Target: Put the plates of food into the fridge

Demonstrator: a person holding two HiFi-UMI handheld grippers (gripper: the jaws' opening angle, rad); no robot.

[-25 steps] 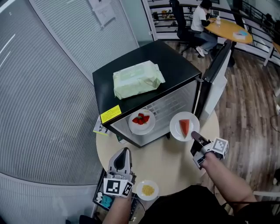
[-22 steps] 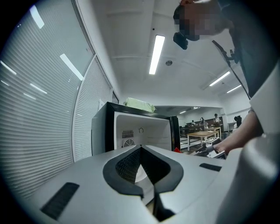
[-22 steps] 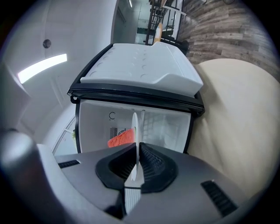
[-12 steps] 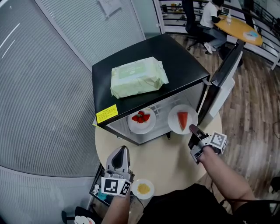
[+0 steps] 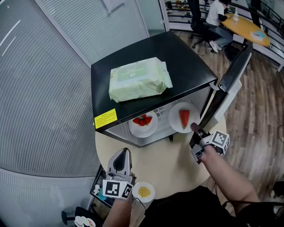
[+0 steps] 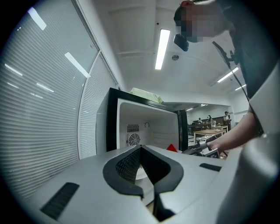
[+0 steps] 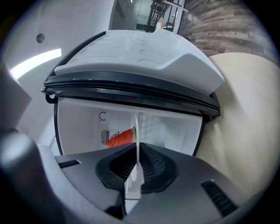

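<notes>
Shows the plate of watermelon (image 5: 182,117) at the open mouth of the fridge (image 5: 186,66), its red wedge (image 5: 184,118) pointing toward 6 o'clock. Hangs there off the right tongs (image 5: 194,128), which bite the rim at the plate's 5 o'clock, clamped hard on the thin white edge; seen edge-on in the right gripper view, with the white fridge interior behind. Cannot tell whether it rests on a shelf.

At its 9 o'clock, just beside, sits the plate of strawberries (image 5: 143,123), already inside the fridge. At 2 o'clock, stands the door (image 5: 228,86), swung wide. At 11 o'clock, on the black fridge top, lies a pale green pack of wipes (image 5: 140,80).

Nearer, on the round cream tabletop (image 5: 168,164), points the left tongs (image 5: 125,153) toward the fridge at 12 o'clock, jaws pressed together with nothing between them. At 5 o'clock from their tip, waits a small plate of yellow food (image 5: 144,192) near the tabletop's edge.

Far off at 1 o'clock, catches a seated person (image 5: 217,13) at a yellow table.
</notes>
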